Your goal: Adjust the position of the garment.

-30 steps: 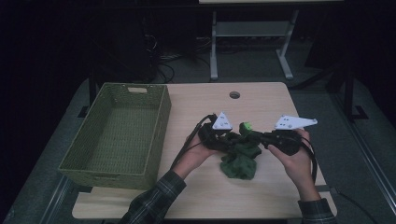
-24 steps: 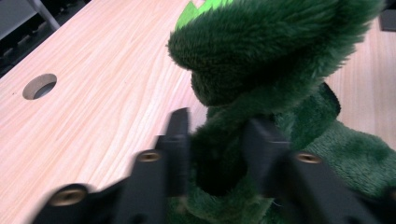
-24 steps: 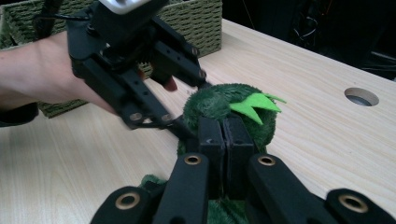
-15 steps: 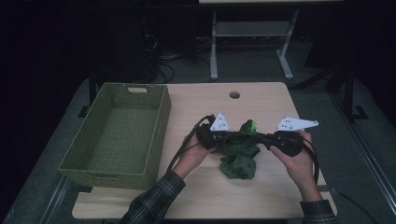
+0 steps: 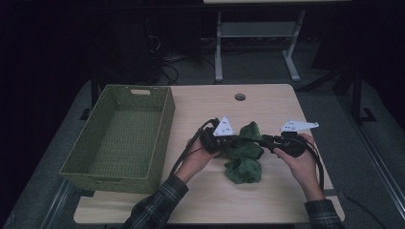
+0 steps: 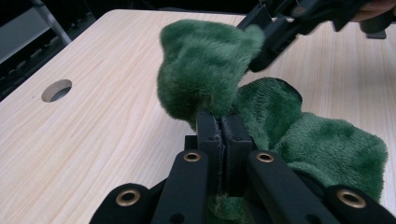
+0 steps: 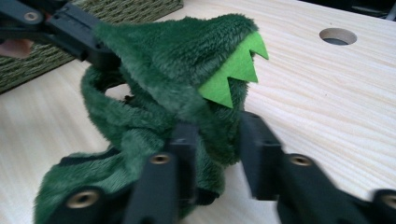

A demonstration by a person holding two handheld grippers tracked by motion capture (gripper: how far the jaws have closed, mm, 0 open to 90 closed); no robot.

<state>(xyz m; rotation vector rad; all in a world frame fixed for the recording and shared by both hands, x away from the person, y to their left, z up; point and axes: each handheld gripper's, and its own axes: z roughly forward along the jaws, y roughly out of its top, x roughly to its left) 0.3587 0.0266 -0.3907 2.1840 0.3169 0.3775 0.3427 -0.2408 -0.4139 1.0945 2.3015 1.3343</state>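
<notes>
A dark green plush piece [image 5: 243, 162] with a bright green zigzag felt trim [image 7: 233, 70] lies on the wooden table, and its upper part is lifted between my two grippers. My left gripper [image 5: 235, 142] is shut on one edge of the plush [image 6: 205, 70], its jaws pressed together [image 6: 223, 126]. Facing it from the right, my right gripper [image 5: 265, 140] grips a thick fold of the plush [image 7: 163, 56] just below the trim, jaws held apart by the fabric [image 7: 219, 135]. The rest of the plush rests bunched on the table below.
An empty olive woven basket [image 5: 165, 119] stands at the table's left. A round cable hole [image 5: 239, 97] sits near the far edge. Behind the table are a metal stand [image 5: 258, 33] and cables on the floor.
Both grippers keep their hold on the plush. The lifted part now sits a little more stretched between them, and the hands have hardly shifted.
</notes>
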